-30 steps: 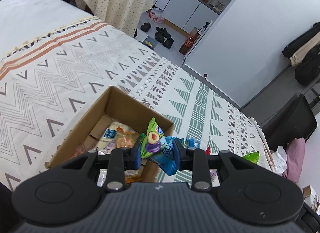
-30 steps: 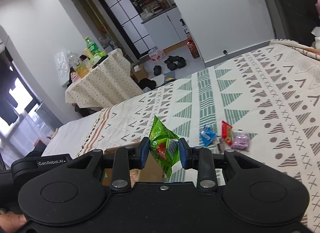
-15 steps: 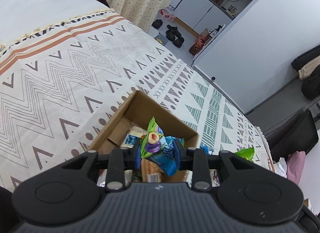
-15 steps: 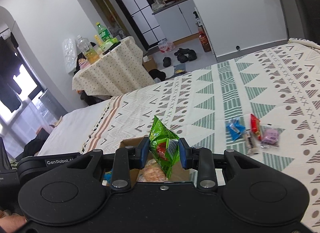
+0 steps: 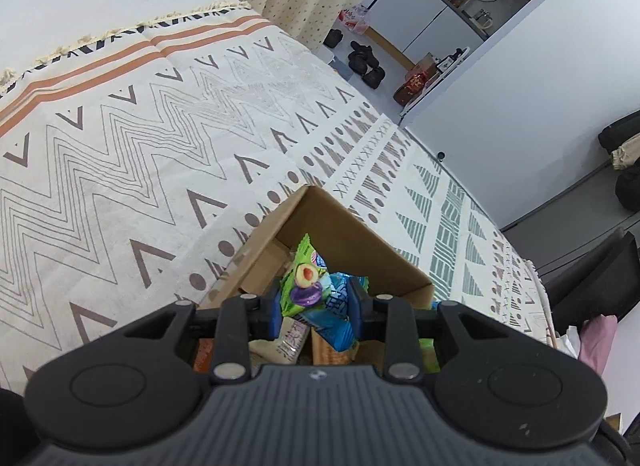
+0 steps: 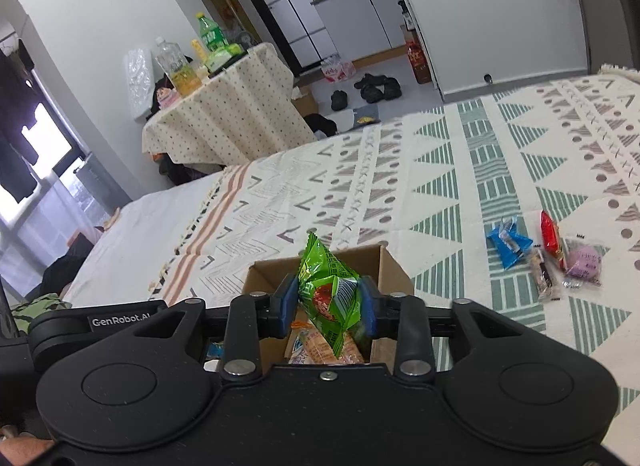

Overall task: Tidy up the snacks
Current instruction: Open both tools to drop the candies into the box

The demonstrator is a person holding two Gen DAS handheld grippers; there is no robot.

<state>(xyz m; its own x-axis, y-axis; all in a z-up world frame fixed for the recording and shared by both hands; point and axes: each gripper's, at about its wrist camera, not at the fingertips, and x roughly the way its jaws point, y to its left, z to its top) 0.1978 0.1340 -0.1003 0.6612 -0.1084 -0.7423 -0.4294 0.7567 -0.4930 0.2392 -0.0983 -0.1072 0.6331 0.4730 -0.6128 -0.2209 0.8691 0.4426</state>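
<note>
An open cardboard box (image 5: 332, 221) with several snack packets inside sits on the patterned bedspread (image 5: 120, 145). Above it, my left gripper (image 5: 316, 302) is shut on a green fruit-print packet (image 5: 302, 282) and a blue packet (image 5: 338, 314) together. In the right wrist view the same box (image 6: 276, 274) lies just under my right gripper (image 6: 330, 302). Its jaws are opening, with a green snack packet (image 6: 328, 286) still upright between the pads and touching them. Loose on the bed to the right lie a blue packet (image 6: 510, 242), a red packet (image 6: 551, 234), a pink packet (image 6: 584, 262) and a small bar (image 6: 544, 280).
Beyond the bed's far edge stands a table under a dotted cloth (image 6: 224, 121), with bottles on it. Shoes (image 6: 376, 87) lie on the floor by white cabinets. A white wall (image 5: 500, 105) runs along the bed's far right side.
Both grippers have moved over the box with their packets, so it now sits right under the fingers. The right jaws stand slightly wider around the green packet.
</note>
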